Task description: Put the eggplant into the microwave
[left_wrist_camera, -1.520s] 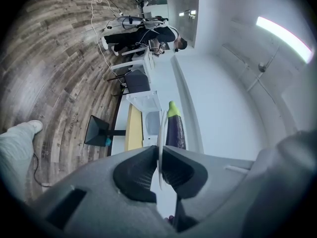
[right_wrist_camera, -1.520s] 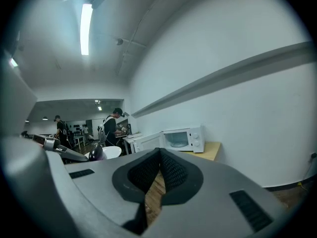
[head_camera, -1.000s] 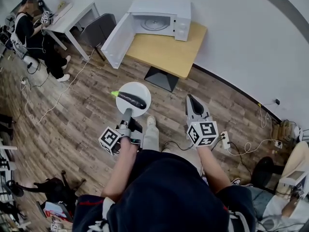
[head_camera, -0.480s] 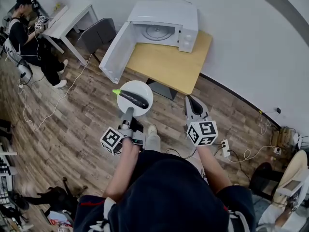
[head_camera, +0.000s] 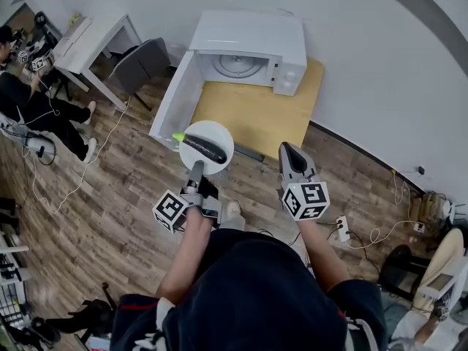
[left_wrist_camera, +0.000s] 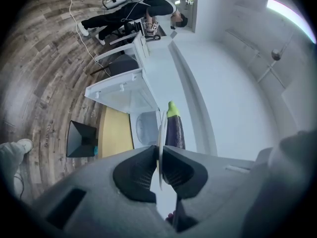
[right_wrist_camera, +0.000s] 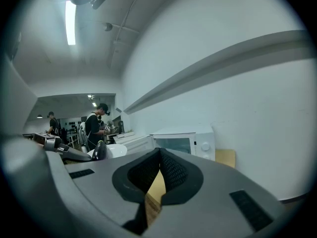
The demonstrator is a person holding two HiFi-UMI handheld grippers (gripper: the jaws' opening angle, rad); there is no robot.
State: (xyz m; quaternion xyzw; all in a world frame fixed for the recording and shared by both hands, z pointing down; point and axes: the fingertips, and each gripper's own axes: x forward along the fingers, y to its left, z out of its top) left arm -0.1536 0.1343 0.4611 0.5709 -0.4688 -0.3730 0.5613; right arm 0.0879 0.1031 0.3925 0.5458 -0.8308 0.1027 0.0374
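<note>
- Clearly, the left tongs (left_wrist_camera: 159, 155) are clamped on the near rim of a white plate (head_camera: 217, 132), with the rim pinched edge-on between the two pads.
- The eggplant (head_camera: 203, 149) lies across that plate. It is dark purple, and its green stem end points to the left of the head view.
- The plate is held in the air over the front edge of the wooden surface (head_camera: 257, 114), just beside the lower corner of the microwave's open door (head_camera: 175, 102).
- The white microwave (head_camera: 248, 36) stands at the back of the surface, and its round turntable shows inside.
- The right tongs (right_wrist_camera: 159, 163) are pressed together with nothing between them, and they point toward the surface.
- A seated person (head_camera: 28, 102) is well off to the left on the wooden floor (head_camera: 110, 189).
</note>
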